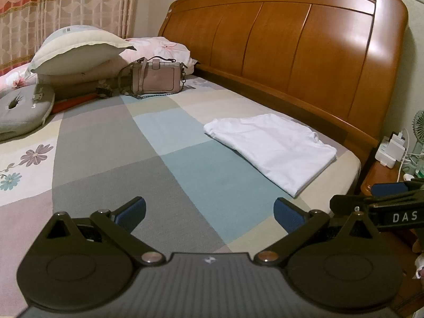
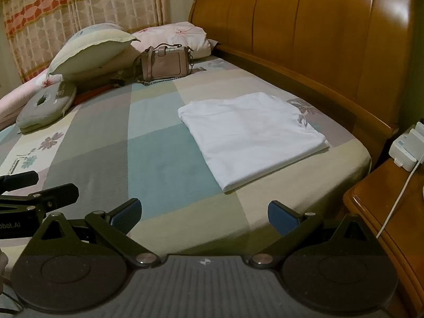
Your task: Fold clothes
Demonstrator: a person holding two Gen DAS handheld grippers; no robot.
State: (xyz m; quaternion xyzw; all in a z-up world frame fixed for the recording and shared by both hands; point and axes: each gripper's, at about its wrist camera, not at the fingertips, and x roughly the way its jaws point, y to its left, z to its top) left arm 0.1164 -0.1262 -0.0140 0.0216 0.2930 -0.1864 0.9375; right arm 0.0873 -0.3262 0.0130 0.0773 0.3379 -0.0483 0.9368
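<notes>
Both hand-held grippers hover above the near edge of the bed, empty: the left hand-held gripper (image 1: 209,213) has its blue-padded fingers spread wide, and the right hand-held gripper (image 2: 204,213) is spread just as wide. A folded white garment (image 2: 249,135) lies flat on the checked bedsheet (image 2: 161,169), near the wooden headboard (image 2: 318,34) and the bed's right edge, apart from both grippers. At the far end are a pale pillow (image 2: 90,50), floral bedding (image 2: 172,33), a pink handbag (image 2: 165,63) with a chain strap, and a grey ring cushion (image 2: 45,108). Patterned curtains (image 2: 79,2) hang behind. A wooden nightstand (image 2: 392,212) stands right of the bed, carrying white chargers (image 2: 406,147) and a white cable.
</notes>
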